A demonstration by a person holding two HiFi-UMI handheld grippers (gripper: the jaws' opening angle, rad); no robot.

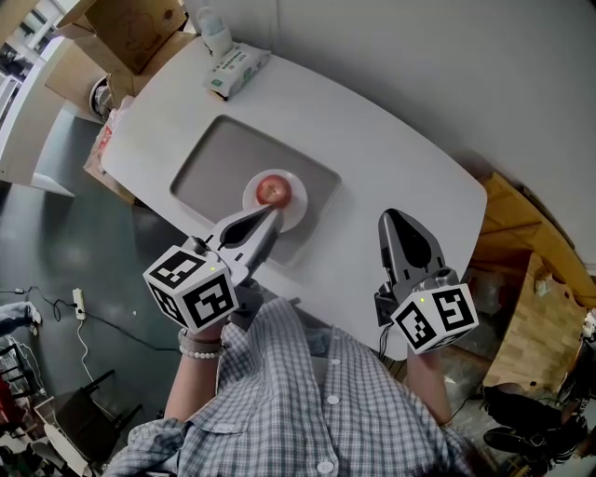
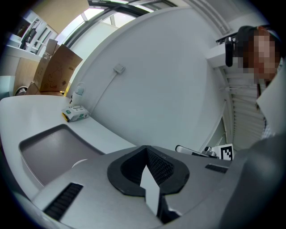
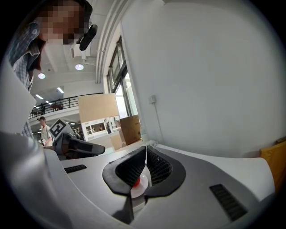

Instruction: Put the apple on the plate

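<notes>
White table (image 1: pixel 400 149): long top with rounded corners. Its far edge runs along the grey wall (image 1: pixel 447 65), and its near edge runs from 9 o'clock to 5 o'clock in the head view, just ahead of the person's checked shirt (image 1: pixel 307 391).
Grey mat (image 1: pixel 209 163): a shallow recessed panel in the left half of the table, with a raised rim on all sides.
Open room: there is bare tabletop from the mat's right rim out to the table's rounded end at 3 o'clock, and a bare strip at 12 o'clock of the mat.
Clutter: a tissue pack (image 1: pixel 237 70) and a bottle (image 1: pixel 214 33) sit at the far left corner, well apart from the mat. A cardboard box (image 1: pixel 130 28) stands beyond that corner.
Plate (image 1: pixel 298 207): white and round, it lies on the mat near the mat's right rim.
Apple (image 1: pixel 272 191): red, it sits on the plate a little toward 10 o'clock of the plate's middle.
Apple's axis: it looks round from above and shows no long axis, and which way the stem points cannot be told.
Left gripper (image 1: pixel 273 216): its jaws are pressed together with nothing between them. The tips are at the plate's 7 o'clock rim, just beside the apple, and whether they touch the plate cannot be told.
Right gripper (image 1: pixel 391 217): its jaws meet at the tips and hold nothing. It hangs over the bare top at 3 o'clock of the plate, well apart from it.
Right gripper view: the apple (image 3: pixel 136 181) and plate (image 3: pixel 139 189) show through the slit below the joined tips.
</notes>
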